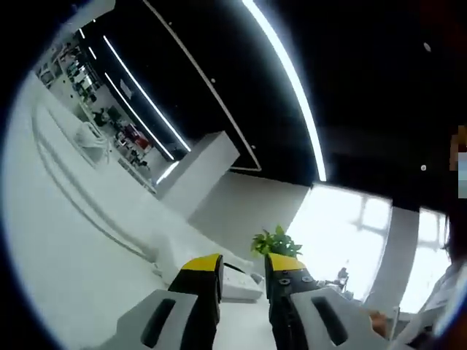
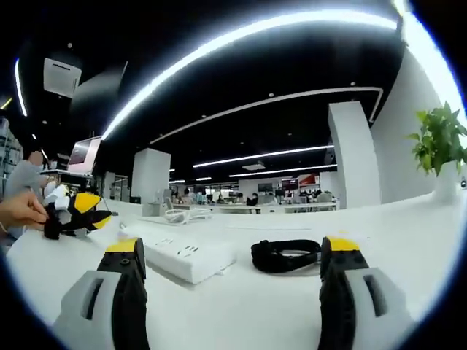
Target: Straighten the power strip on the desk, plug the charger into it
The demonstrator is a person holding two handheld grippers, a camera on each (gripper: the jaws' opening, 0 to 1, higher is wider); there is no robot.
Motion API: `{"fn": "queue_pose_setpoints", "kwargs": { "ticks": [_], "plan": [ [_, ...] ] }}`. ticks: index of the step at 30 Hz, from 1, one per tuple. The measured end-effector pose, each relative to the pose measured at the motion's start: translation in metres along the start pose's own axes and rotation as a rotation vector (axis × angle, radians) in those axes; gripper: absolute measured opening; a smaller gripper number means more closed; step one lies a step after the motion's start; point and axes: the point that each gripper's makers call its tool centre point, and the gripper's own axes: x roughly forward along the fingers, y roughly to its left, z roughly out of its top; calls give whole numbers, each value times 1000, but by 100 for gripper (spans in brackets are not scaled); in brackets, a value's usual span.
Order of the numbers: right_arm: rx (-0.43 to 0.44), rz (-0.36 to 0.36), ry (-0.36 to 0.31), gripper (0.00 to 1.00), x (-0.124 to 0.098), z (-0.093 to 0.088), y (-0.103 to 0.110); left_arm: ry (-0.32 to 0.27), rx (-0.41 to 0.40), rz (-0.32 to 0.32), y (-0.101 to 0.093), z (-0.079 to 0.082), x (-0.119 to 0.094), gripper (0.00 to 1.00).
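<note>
Left claw (image 2: 73,211): far left over counter (image 2: 408,240), jaws apart, empty.
Power strip (image 2: 188,257): white, flat on counter, lying askew, just ahead of right claw (image 2: 233,266).
Black coiled item (image 2: 286,255): beside strip, possibly charger lead.
Right claw: jaws wide, empty.
Advice: grip strip by long edges, rotate flat, avoid dragging cable (image 2: 182,214).

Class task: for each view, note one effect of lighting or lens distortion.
Left gripper view: the windows blow out to white, and the ceiling light strip bends into a curve. Right gripper view: the desk bulges with fisheye curvature, while the power strip stays evenly lit.
</note>
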Motion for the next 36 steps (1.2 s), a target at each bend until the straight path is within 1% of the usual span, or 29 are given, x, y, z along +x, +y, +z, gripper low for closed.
{"fn": "queue_pose_setpoints", "kwargs": {
  "ticks": [2,3,4,5,6,7,8,9,10,11,12,13,14,15,17,23,24,31,32,35,36],
  "plan": [
    [-15,-57,-16,100,-3,0,0,-20,53,-4,0,3,0,22],
    [-24,-83,-48,100,-5,6,-1,-30,77,-3,1,3,-3,23],
    [-33,-103,-71,100,-8,8,-1,-41,115,-8,-2,3,-1,23],
    [-34,-114,-74,100,-10,10,-2,-55,160,-19,-4,3,-3,24],
    [-44,-132,-128,100,-12,16,-3,-66,209,-26,-10,1,-2,26],
    [-45,-131,-160,100,-10,22,-3,-80,265,-32,-12,0,-4,28],
    [-49,-126,-165,100,-12,22,-1,-98,330,-40,-18,1,-2,31],
    [-45,-128,-136,100,-10,19,-2,-117,393,-38,-19,1,-4,37],
    [-46,-128,-140,100,-10,19,-1,-138,407,-3,-17,0,-8,50],
    [-46,-128,-142,100,-9,21,-2,-167,455,4,-16,5,-8,63],
    [-45,-128,-142,100,-9,21,-2,-179,484,6,-17,6,-8,78],
    [-45,-128,-142,100,-9,21,-3,-198,495,21,-14,9,-8,100],
    [-45,-128,-142,100,-9,21,-2,-203,507,51,-9,11,-9,96],
    [-45,-128,-141,100,-8,21,-4,-196,486,47,-9,8,-7,93],
    [-44,-128,-141,100,-8,21,-4,-196,492,42,-7,6,-3,99],
    [-44,-128,-141,100,-7,22,-6,-194,489,38,-2,3,-1,99],
    [-44,-128,-141,100,-7,22,-5,-194,489,38,-5,5,-2,99],
    [-44,-128,-141,100,-8,23,-4,-194,489,38,-5,6,-2,99],
    [-43,-128,-141,100,-8,23,-4,-174,471,26,-24,18,2,99],
    [-43,-128,-141,100,-9,23,-3,-182,491,14,-22,25,7,99],
    [-43,-128,-141,100,-9,23,-3,-192,496,35,-21,27,5,99]
  ]
}}
